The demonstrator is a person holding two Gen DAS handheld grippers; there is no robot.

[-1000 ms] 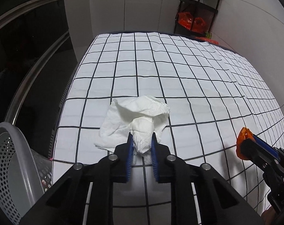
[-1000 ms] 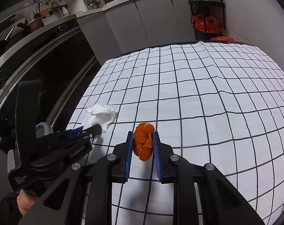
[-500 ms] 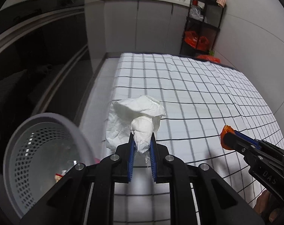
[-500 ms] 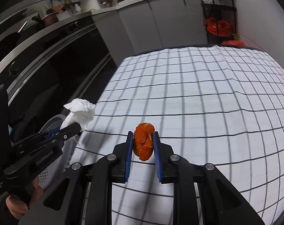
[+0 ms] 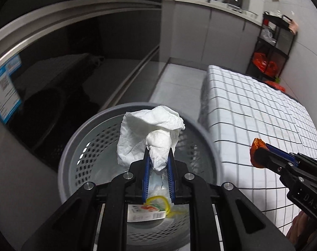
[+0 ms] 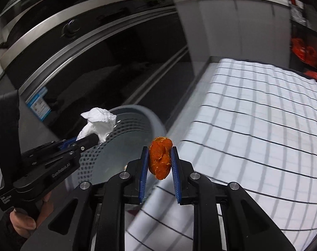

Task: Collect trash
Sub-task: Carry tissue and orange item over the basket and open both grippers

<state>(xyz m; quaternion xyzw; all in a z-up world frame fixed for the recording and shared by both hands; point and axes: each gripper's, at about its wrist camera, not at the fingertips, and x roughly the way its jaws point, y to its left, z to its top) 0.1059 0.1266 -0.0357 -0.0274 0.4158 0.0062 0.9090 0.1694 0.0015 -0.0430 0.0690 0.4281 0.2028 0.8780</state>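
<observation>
My left gripper is shut on a crumpled white tissue and holds it above the open grey perforated bin. My right gripper is shut on an orange crumpled scrap, held over the left edge of the table beside the bin. The right gripper with its scrap shows at the right of the left wrist view. The left gripper and tissue show over the bin's near rim in the right wrist view.
The bin holds a printed wrapper with a yellow loop. A table with a white, black-gridded cloth stands right of the bin. Dark oven fronts run along the left. A black shelf with red bags stands far right.
Both grippers swung left off the table with their loads. The tissue went from the cloth to above the bin; the orange scrap moved to the table's left edge.
</observation>
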